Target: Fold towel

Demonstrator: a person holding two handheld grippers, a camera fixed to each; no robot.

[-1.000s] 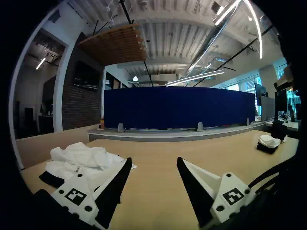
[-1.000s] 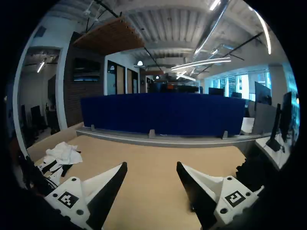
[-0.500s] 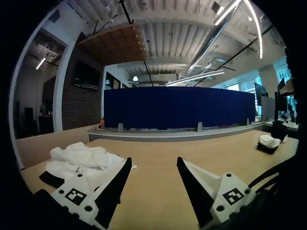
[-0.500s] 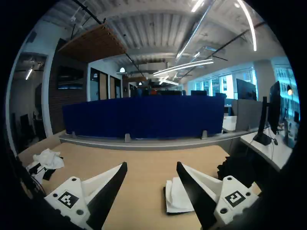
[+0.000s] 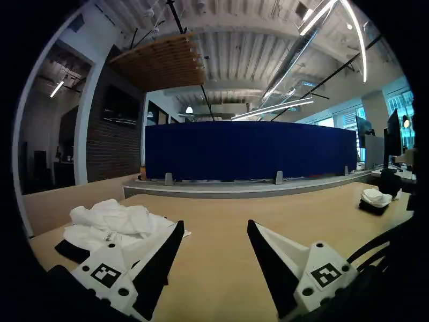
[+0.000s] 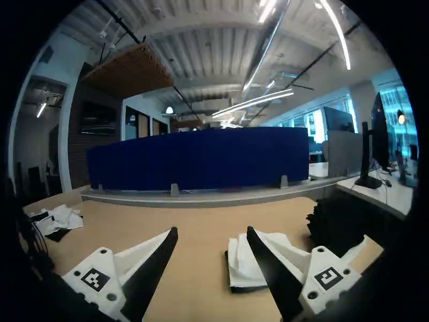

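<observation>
1. Standing wide apart, the fingers of the left gripper (image 5: 214, 222) are released and hold nothing; bare wooden table (image 5: 225, 214) shows between them.
2. Each finger of this gripper carries a square black-and-white marker (image 5: 105, 275), a coded pattern with no letters.
3. Just beyond the tip of its left finger and to that finger's left lies a crumpled white towel (image 5: 115, 220), heaped on a dark cloth (image 5: 68, 251).
4. A small tag (image 5: 111, 236) sits on the heap near the left finger; it is too small to read.
5. Well off to the right of its right finger, a small white bundle (image 5: 376, 197) rests on something dark.
6. The right gripper (image 6: 212, 231) is likewise released, its fingers spread over the table, gripping nothing.
7. A folded white towel (image 6: 241, 260) lies flat on a black pad, partly hidden behind the right finger and reaching into the gap between the two.
8. To the right of that finger stands a black stack of cloth (image 6: 335, 225).
9. Far ahead of both pairs of fingers runs a blue partition (image 6: 198, 158), bearing no writing that I can make out.
</observation>
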